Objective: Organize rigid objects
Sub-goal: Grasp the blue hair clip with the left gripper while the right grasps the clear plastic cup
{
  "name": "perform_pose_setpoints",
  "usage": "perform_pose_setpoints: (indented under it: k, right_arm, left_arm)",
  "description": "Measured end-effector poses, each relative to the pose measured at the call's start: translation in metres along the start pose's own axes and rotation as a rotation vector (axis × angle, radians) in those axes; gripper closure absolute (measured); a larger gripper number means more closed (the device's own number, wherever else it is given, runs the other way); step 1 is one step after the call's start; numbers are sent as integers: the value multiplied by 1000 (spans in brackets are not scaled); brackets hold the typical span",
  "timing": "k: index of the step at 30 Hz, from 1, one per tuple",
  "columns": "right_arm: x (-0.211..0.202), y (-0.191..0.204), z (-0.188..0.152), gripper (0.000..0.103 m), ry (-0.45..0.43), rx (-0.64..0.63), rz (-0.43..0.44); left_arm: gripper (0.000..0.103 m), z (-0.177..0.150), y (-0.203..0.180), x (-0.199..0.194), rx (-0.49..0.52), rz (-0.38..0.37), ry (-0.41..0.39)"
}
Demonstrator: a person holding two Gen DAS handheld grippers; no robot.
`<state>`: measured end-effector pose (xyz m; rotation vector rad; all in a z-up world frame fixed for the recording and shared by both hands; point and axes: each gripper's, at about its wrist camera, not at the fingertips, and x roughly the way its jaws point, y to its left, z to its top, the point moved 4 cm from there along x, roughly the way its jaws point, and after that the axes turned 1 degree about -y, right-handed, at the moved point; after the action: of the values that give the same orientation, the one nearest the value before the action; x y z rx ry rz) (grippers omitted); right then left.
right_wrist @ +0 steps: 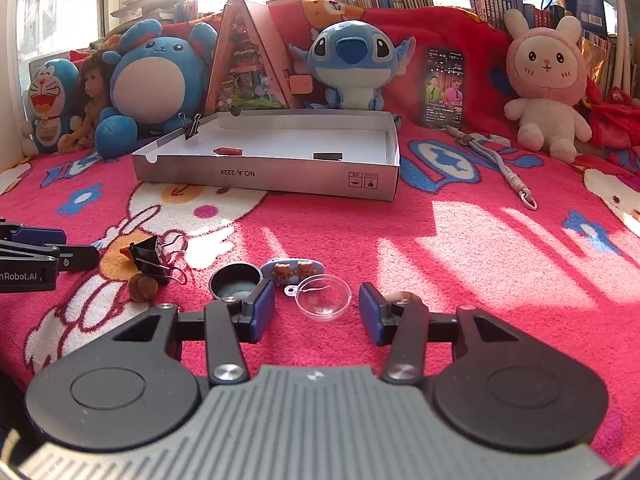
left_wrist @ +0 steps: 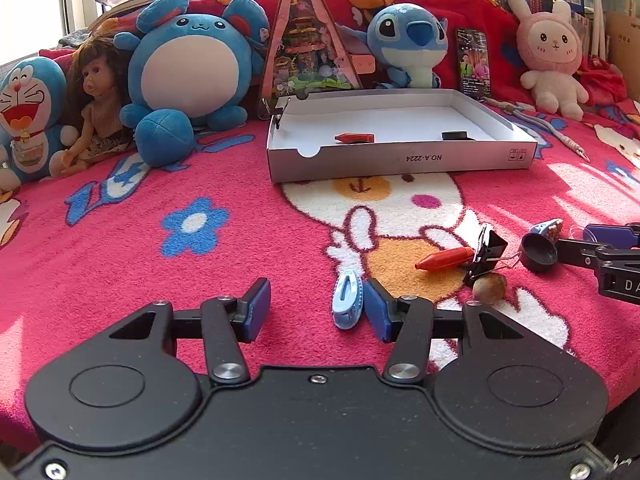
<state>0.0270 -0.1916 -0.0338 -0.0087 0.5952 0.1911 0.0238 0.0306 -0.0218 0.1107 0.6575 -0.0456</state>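
Note:
My left gripper [left_wrist: 316, 308] hovers open low over the pink blanket. A light blue oval clip [left_wrist: 347, 304] lies between its fingers, close beside the right pad [left_wrist: 376, 310]. To the right lie a red crayon-shaped piece [left_wrist: 444, 258], a black binder clip [left_wrist: 486, 254], a brown nut [left_wrist: 489, 288] and a black round cap [left_wrist: 538, 254]. My right gripper [right_wrist: 316, 312] is open, with a clear plastic dome [right_wrist: 324, 296] between its fingertips, untouched. The black cap [right_wrist: 236, 280] sits by its left finger, a blue bear-decorated case [right_wrist: 292, 270] just beyond.
A shallow white box [left_wrist: 400, 156] stands mid-blanket, holding a red piece [left_wrist: 354, 137] and a black piece [left_wrist: 454, 135], with a binder clip [right_wrist: 192, 126] on its corner. Plush toys, a doll, a triangular toy house [left_wrist: 308, 40] and a phone [right_wrist: 444, 84] line the back. A lanyard [right_wrist: 504, 168] lies right.

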Motion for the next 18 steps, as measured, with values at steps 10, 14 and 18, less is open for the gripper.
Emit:
perform_pose_setpoints:
  k: [10,14,18]
  right_arm:
    - [1,2,0,50,0,2,1]
    - [1,4,0,50,1,1,5]
    - [0,5,-1,51,1,0,5]
  left_arm:
    - [47,-13,22,-10,-19,32,23]
    - [47,-11,31,-9,-59,49,24]
    - [45,-7,23,-13,-61,9,-9]
